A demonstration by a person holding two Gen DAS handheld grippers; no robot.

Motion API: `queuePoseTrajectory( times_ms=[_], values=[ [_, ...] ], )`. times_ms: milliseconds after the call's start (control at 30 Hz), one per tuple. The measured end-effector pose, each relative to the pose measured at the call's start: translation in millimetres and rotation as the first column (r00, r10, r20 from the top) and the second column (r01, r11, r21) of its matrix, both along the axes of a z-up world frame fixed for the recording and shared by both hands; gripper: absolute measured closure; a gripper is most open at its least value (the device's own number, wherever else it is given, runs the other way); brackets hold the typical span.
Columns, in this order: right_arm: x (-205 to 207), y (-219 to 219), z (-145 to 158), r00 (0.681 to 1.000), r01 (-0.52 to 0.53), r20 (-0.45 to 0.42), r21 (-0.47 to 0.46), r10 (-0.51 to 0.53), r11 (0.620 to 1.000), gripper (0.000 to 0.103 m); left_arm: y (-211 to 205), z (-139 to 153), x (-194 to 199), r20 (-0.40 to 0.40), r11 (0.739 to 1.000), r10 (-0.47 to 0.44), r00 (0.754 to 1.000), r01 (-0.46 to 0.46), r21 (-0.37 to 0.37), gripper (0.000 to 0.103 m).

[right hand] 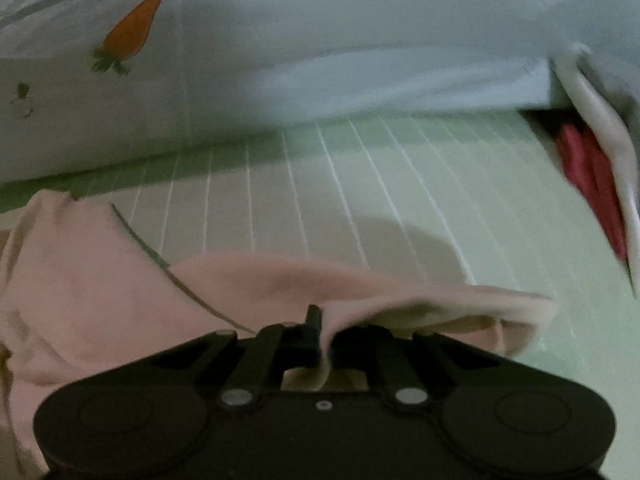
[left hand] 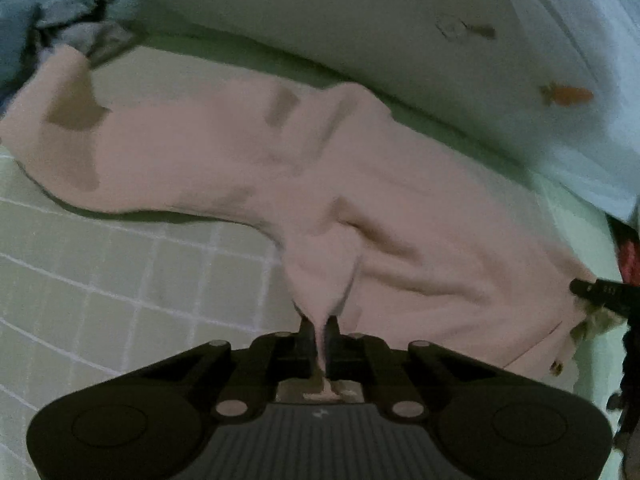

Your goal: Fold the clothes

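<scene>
A pale pink garment lies rumpled on a light green checked bed sheet. My left gripper is shut on a pinched fold of this pink cloth, which rises in a tight peak between the jaws. In the right wrist view the same pink garment spreads to the left and front, and my right gripper is shut on its edge, with cloth draped over the right finger. The tip of the right gripper shows at the right edge of the left wrist view, at the garment's far end.
A white quilt with orange carrot prints is bunched along the back of the bed. Red cloth under a white fold lies at the right. A blue-grey heap sits at the back left. Bare sheet stretches ahead of the right gripper.
</scene>
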State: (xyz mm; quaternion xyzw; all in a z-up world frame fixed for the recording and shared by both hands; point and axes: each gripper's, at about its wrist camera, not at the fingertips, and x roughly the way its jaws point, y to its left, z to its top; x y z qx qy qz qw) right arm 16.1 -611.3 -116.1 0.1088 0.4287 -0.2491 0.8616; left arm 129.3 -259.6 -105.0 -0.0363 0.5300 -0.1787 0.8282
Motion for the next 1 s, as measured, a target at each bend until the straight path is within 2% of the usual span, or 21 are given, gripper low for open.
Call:
queuePoseTrajectory(
  times_ms=[133,233,267,300,333,400,433,600,800,867,900,933,967,1000],
  values=[
    [36,-19,6,0.999,-0.026,0.019,-0.023,0.026,0.999,0.099,20,5,12,0.038,0.996,0.084,0.996,-0.085,0.033,0.098],
    [46,-20,8,1.000,-0.019,0.009,0.000,0.019,1.000,0.092,32,2,16,0.017,0.993,0.119,0.993,-0.119,0.006,0.096],
    [45,-16,10,1.000,-0.012,0.010,0.001,0.012,1.000,0.086,34,3,15,0.014,0.993,0.120,0.993,-0.120,0.001,0.095],
    [39,-9,12,1.000,-0.003,0.013,-0.003,0.003,1.000,0.074,32,5,11,0.023,0.993,0.114,0.993,-0.115,0.003,0.091],
    [34,-2,15,1.000,0.006,0.017,-0.007,-0.006,1.000,0.064,31,7,7,0.033,0.994,0.108,0.994,-0.108,0.006,0.091],
    [21,15,18,0.999,0.032,0.027,0.034,-0.033,0.999,0.055,28,10,-1,0.039,0.996,0.093,0.995,-0.093,0.002,0.086],
    [15,24,19,0.999,0.038,0.032,0.059,-0.040,0.998,0.054,27,11,-6,0.034,0.996,0.085,0.996,-0.085,-0.005,0.082],
    [-7,79,16,0.999,-0.007,0.032,0.133,0.003,0.991,0.050,19,11,-25,0.006,0.999,0.028,1.000,-0.027,-0.027,0.079],
    [-6,121,3,0.998,-0.054,-0.010,0.182,0.057,0.982,0.047,18,1,-25,-0.024,0.998,-0.015,1.000,0.013,-0.062,0.081],
    [-5,131,-1,0.997,-0.063,-0.023,0.196,0.069,0.979,0.052,23,-2,-24,-0.026,0.998,-0.015,1.000,0.013,-0.062,0.095],
    [-5,135,-2,0.996,-0.076,-0.027,0.184,0.082,0.980,0.066,25,-3,-24,-0.027,0.998,-0.014,1.000,0.013,-0.062,0.100],
    [-9,137,-1,0.994,-0.098,-0.028,0.157,0.104,0.983,0.095,29,-3,-24,-0.028,0.998,-0.009,1.000,0.007,-0.063,0.100],
    [-13,138,0,0.992,-0.115,-0.027,0.141,0.120,0.983,0.101,33,-4,-23,-0.028,0.998,-0.005,1.000,0.003,-0.070,0.100],
    [-18,139,1,0.991,-0.124,-0.021,0.134,0.128,0.983,0.102,38,-2,-24,-0.027,0.997,0.005,1.000,-0.007,-0.071,0.100]
  ],
)
